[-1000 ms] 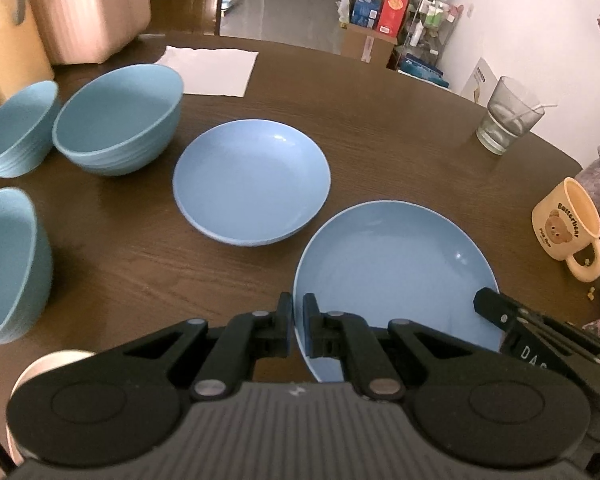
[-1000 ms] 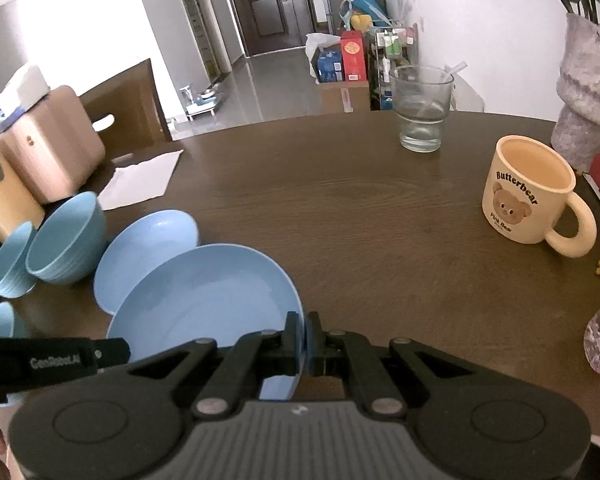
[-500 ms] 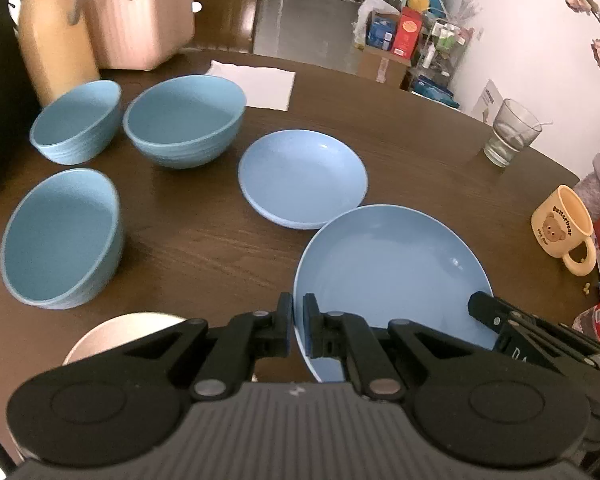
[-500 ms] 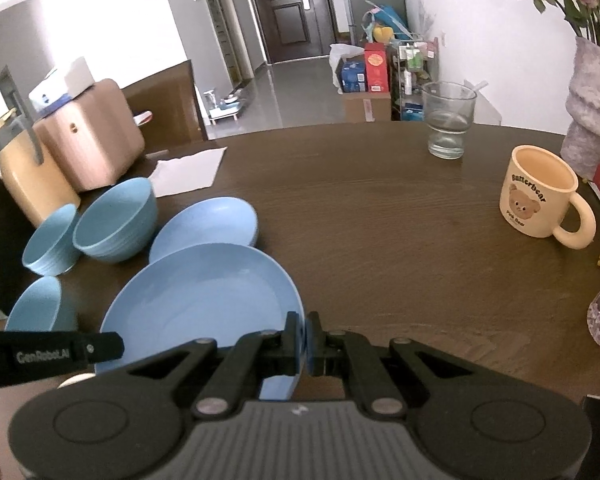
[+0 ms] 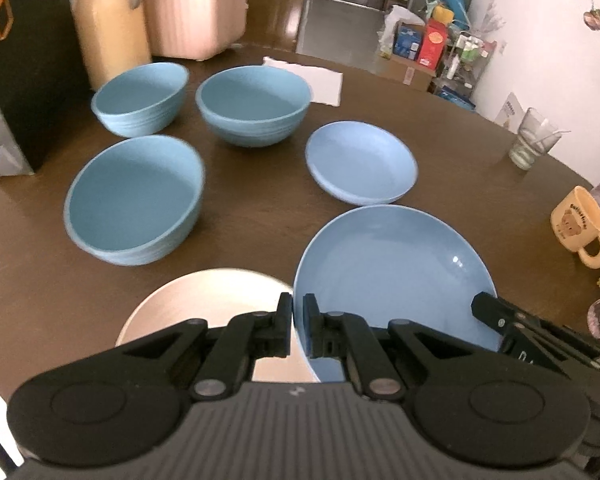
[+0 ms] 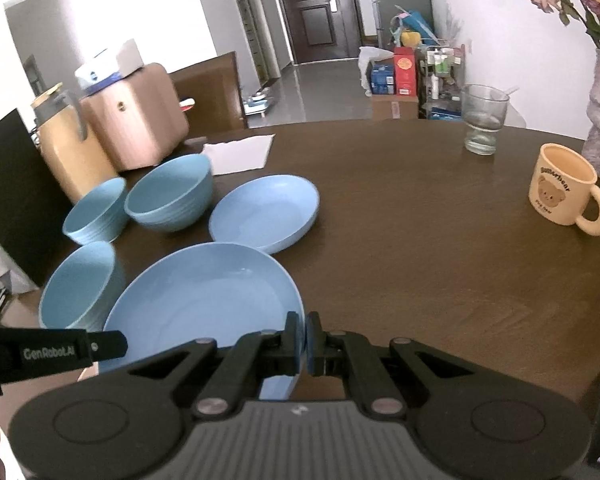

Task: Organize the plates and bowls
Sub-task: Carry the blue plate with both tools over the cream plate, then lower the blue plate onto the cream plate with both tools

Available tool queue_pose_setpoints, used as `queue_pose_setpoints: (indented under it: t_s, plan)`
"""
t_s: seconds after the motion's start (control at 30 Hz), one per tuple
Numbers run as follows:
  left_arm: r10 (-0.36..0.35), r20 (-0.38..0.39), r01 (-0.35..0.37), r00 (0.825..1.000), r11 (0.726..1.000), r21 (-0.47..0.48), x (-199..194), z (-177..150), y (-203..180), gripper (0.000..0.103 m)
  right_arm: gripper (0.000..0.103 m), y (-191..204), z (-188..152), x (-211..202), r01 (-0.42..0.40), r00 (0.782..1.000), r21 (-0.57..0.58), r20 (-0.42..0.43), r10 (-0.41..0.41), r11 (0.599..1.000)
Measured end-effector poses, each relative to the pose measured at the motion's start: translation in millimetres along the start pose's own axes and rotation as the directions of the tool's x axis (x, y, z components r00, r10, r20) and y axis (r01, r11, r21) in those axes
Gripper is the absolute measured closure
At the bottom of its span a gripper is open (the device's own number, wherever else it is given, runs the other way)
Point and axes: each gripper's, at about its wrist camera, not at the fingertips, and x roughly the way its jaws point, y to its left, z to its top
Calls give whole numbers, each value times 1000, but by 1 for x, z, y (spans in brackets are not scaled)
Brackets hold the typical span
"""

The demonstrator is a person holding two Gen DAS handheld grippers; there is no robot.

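Observation:
A large blue plate (image 5: 396, 272) (image 6: 204, 300) hangs above the dark wooden table, held from both sides. My left gripper (image 5: 297, 320) is shut on its left rim and my right gripper (image 6: 302, 338) is shut on its right rim. A smaller blue plate (image 5: 360, 162) (image 6: 264, 212) lies on the table beyond it. Three blue bowls stand to the left: a near one (image 5: 134, 196) (image 6: 78, 284), a middle one (image 5: 254, 102) (image 6: 170, 196) and a far left one (image 5: 140, 96) (image 6: 96, 210). Under my left gripper lies a pale beige plate (image 5: 204, 304).
A bear mug (image 6: 562, 190) (image 5: 578, 224) and a drinking glass (image 6: 484, 118) (image 5: 534, 138) stand on the right. A white napkin (image 6: 238, 154), a tan jug (image 6: 66, 148) and a pink box (image 6: 136, 114) are at the back left, with a black bag (image 5: 16, 68) beside them.
Both grippers have drawn back and risen with the large plate still clamped. The bowls and small plate now look farther off, and the beige plate has come into view under the left gripper.

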Motion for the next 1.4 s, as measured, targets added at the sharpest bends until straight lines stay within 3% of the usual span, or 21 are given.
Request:
queue_pose_setpoints:
  t_s: [0.33, 0.73, 1.4]
  plan:
    - [34, 19, -34, 999, 999, -25, -18, -22, 42, 97, 100, 41, -27, -6, -27, 1000, -45, -13, 26, 999]
    - [57, -1, -57, 998, 997, -58, -12, -42, 90, 97, 100, 79, -52, 5, -46, 998, -85, -50, 42, 995]
    - [66, -58, -69, 996, 997, -46, 29, -57, 108, 96, 100, 96, -75, 43, -24, 994, -120, -105, 11, 993]
